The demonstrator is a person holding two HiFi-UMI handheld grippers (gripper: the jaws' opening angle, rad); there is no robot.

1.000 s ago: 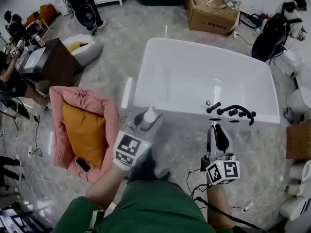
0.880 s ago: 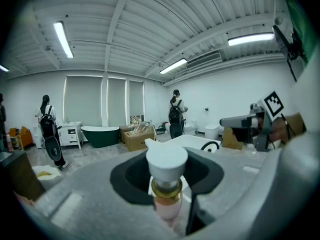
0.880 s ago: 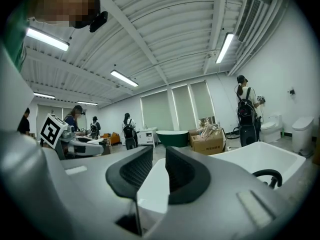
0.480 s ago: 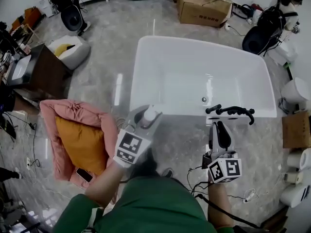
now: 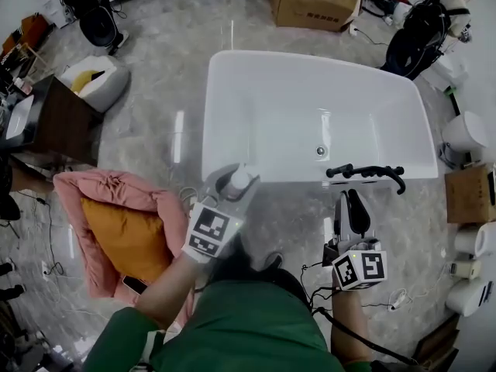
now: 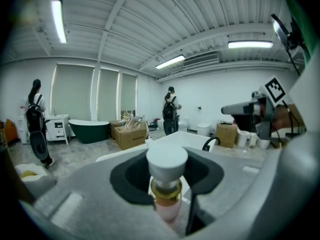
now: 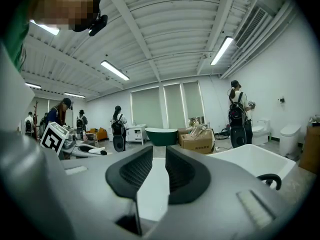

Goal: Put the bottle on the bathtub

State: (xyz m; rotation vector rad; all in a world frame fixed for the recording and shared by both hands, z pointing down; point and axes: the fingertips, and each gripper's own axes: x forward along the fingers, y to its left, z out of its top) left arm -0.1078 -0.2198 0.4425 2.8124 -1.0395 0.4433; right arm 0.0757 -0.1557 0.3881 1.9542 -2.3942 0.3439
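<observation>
Over the last second the person has closed in on the white bathtub [image 5: 294, 107], and the cardboard box [image 5: 310, 2] beyond it has slid toward the top edge of the head view while both grippers kept their places at the tub's near side. To the left of the left gripper [image 5: 230, 188] lies a pink cushion [image 5: 116, 188] with an orange pillow [image 5: 128, 235] on it, well apart from the jaws. The left gripper is clamped on the bottle [image 6: 166, 160], which stands upright between its jaws: white cap on top, a gold collar under it, and a pink body pinched lower down. The bottle is held over the tub's near left corner, with the rim just beyond the jaw tips; whether it touches the rim cannot be told. Further right, the right gripper [image 5: 351, 198] carries nothing, and its dark ribbed pads stand a narrow gap apart. Just ahead of its tips, the black faucet [image 5: 366, 173] sits on the tub's near rim
</observation>
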